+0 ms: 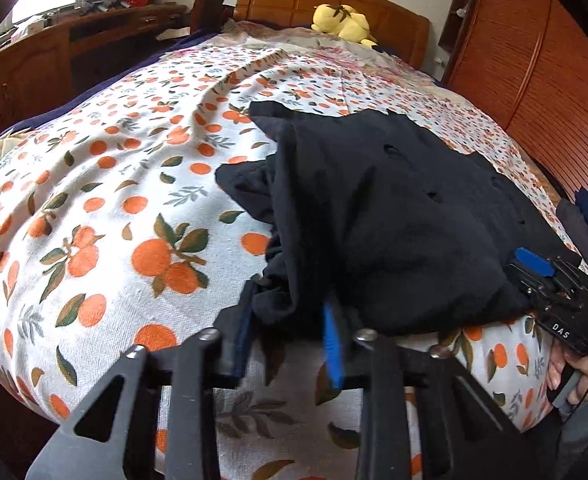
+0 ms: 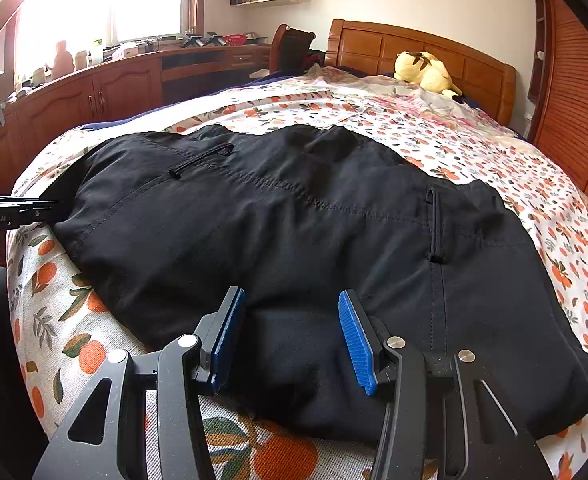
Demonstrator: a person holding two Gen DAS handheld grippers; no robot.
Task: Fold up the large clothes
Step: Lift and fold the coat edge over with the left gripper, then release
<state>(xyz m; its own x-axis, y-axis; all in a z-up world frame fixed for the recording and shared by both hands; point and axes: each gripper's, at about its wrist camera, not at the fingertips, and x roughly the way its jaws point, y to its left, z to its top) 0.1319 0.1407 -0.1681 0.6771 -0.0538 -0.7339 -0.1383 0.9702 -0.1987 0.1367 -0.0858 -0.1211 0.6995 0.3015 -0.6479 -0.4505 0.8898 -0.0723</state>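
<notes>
The left gripper (image 1: 290,344) is seen at the near left end of the black trousers (image 2: 294,232), its blue pads set on either side of a bunched fold of cloth; whether the pads press on the fold cannot be told. The right gripper (image 2: 290,340) is held with its jaws parted over the near hem of the trousers; cloth lies between the pads, but no pinch is seen. The trousers are spread flat across the bed (image 2: 494,152), on an orange-print sheet (image 1: 114,200), with the left end gathered into a heap. A yellow plush toy (image 2: 426,72) is placed near the wooden headboard (image 2: 414,46). A wooden cabinet (image 2: 106,92) is seen beyond the bed.
</notes>
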